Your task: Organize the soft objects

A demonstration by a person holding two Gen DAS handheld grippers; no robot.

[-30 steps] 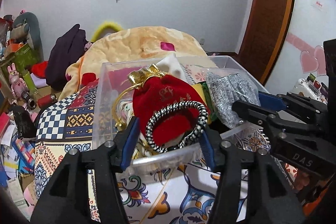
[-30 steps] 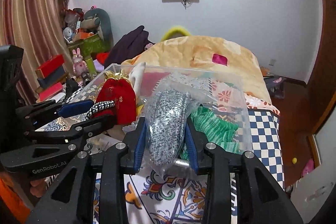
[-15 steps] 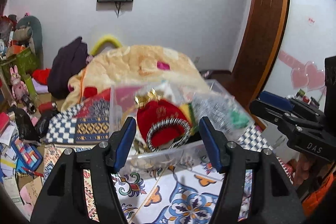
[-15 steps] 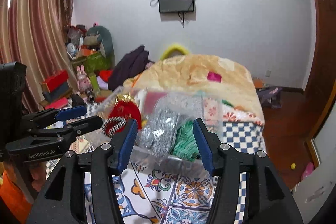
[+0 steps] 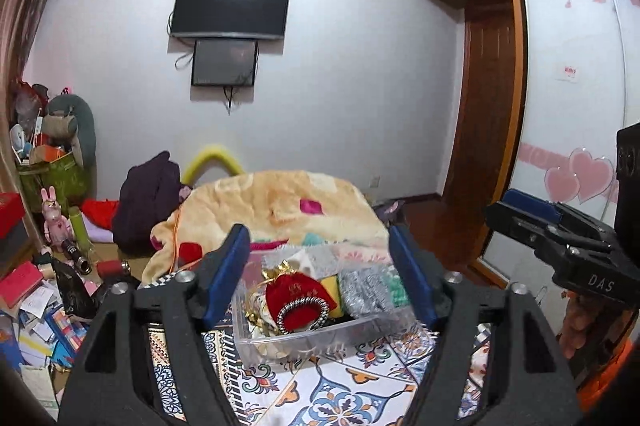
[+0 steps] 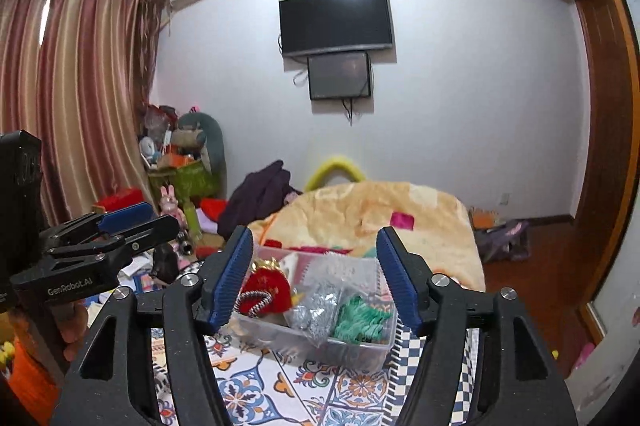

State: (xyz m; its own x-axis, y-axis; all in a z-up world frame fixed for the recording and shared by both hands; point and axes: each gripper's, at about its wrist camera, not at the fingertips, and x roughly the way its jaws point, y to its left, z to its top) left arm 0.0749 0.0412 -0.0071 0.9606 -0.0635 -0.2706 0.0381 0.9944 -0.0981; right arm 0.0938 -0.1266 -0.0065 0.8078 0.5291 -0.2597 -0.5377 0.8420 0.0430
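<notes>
The left gripper (image 5: 320, 274) hangs wide and empty above the patterned cloth (image 5: 328, 394). In the clear bin (image 6: 344, 346) sit the red pouch (image 5: 298, 296), silver bag (image 6: 320, 310) and green knit (image 6: 360, 318), seemingly sorted. The right gripper (image 6: 316, 278) gapes too, empty.

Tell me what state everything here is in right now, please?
left gripper: open, empty
right gripper: open, empty
clear plastic bin: lidless, filled
red pouch: in bin, drawn shut
striped hair band: lying against the pouch
silver bag: in bin
green knit: in bin
TV: off
</notes>
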